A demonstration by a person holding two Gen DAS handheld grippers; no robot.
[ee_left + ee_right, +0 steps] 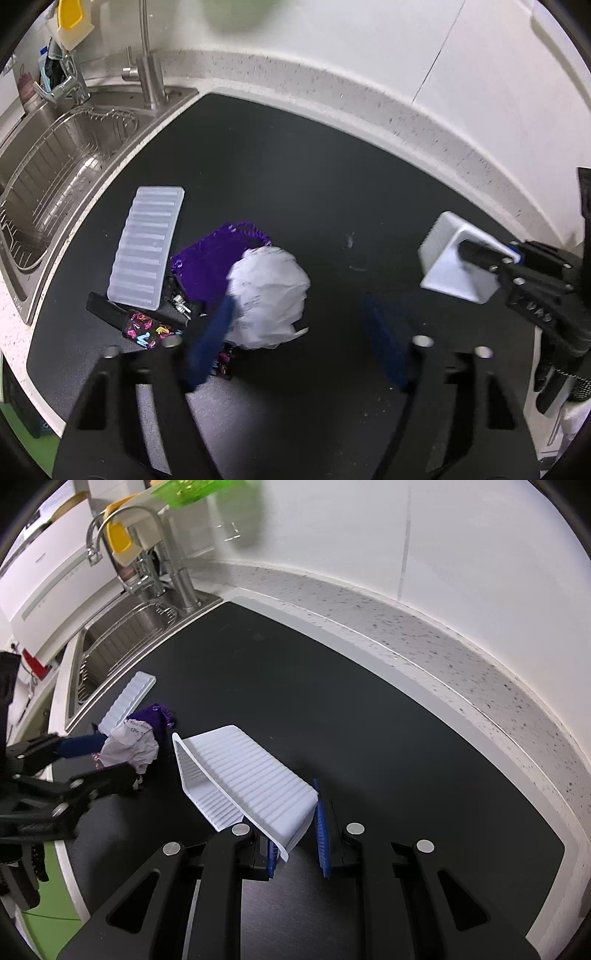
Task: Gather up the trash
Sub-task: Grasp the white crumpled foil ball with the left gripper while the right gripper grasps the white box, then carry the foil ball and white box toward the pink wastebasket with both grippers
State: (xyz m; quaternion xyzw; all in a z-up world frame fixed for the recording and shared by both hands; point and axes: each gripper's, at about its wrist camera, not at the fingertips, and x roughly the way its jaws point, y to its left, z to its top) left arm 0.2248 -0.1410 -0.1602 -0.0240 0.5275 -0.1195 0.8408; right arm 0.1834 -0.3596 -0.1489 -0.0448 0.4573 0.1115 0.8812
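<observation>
Two grippers — left gripper (295, 339) jaws open around crumpled paper (267, 297), right gripper (297, 843) jaws clamping white bin (243, 775).

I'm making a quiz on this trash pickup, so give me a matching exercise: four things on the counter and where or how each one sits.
Things:
1 crumpled paper
2 white ribbed bin
3 ice tray
4 purple pouch

States:
A lying flat beside the sink
B pinched by its wall in the right gripper
C partly under the paper
D between the left gripper fingers

Pairs: 1-D, 2-B, 3-A, 4-C
</observation>
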